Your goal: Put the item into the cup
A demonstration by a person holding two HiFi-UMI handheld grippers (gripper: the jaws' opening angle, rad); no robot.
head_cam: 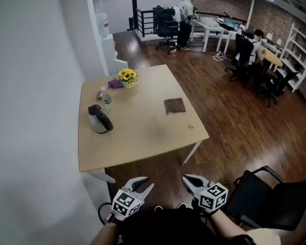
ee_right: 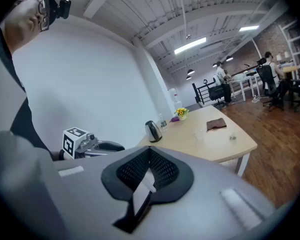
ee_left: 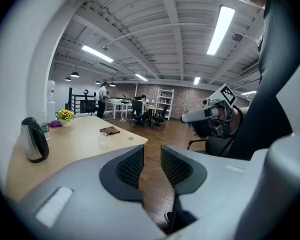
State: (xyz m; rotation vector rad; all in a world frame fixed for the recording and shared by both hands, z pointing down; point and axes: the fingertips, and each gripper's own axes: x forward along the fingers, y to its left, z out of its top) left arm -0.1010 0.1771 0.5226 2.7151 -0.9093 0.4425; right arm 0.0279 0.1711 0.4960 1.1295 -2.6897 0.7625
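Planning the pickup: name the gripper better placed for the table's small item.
Right, probably. The small item lies by the right edge of the table, nearer the right gripper. Its jaws are shut and must open first; the left gripper is open but farther.

On the desk (head_cam: 143,147), a kettle (head_cam: 99,119) stands left, flowers (head_cam: 127,77) behind it, a cloth (head_cam: 174,105) right, and a cup (ee_left: 102,138) before the cloth.

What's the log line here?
left gripper: jaws apart, empty | right gripper: jaws together, empty | cup: on table, unreached
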